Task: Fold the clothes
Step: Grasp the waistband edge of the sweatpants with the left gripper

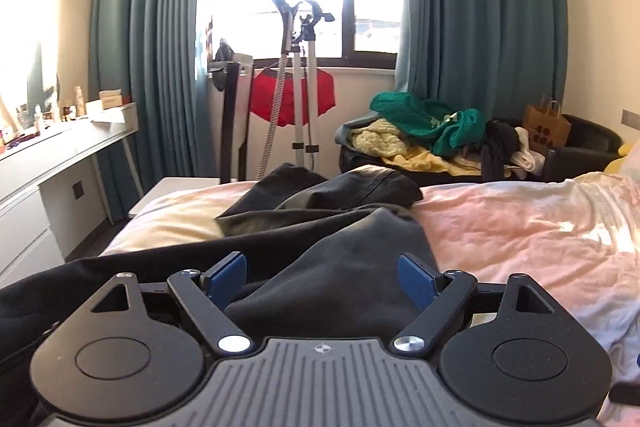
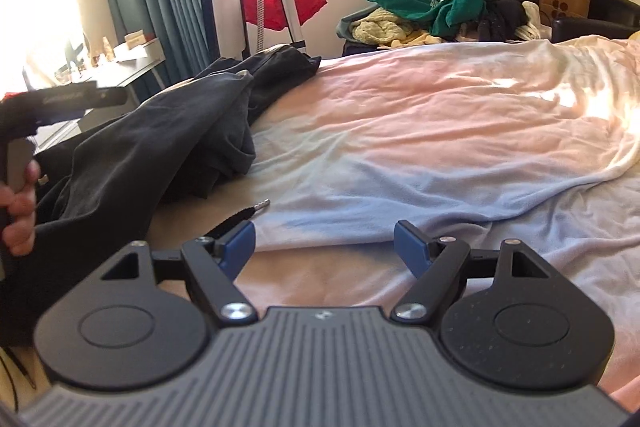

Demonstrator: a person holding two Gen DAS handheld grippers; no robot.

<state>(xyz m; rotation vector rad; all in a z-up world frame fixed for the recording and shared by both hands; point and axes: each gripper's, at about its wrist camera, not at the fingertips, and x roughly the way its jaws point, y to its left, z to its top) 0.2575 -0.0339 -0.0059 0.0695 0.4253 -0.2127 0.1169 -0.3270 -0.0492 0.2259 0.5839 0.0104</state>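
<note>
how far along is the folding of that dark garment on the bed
Nothing looks folded: the dark garment lies rumpled on the bed. In hand: the left gripper is open over its fabric; the right gripper is open above bare sheet. Left: gripping, spreading, folding.

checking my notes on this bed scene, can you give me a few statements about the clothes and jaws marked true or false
1. The dark garment lies crumpled on the bed. True.
2. The right gripper has its jaws shut on the garment. False: they stand open over bare bedding.
3. The left gripper hangs over dark fabric, jaws open. True.
4. A green garment tops the pile beyond the bed. True.
5. The paper bag sits on the bed. False: it stands on the black chair beyond the bed.
</note>
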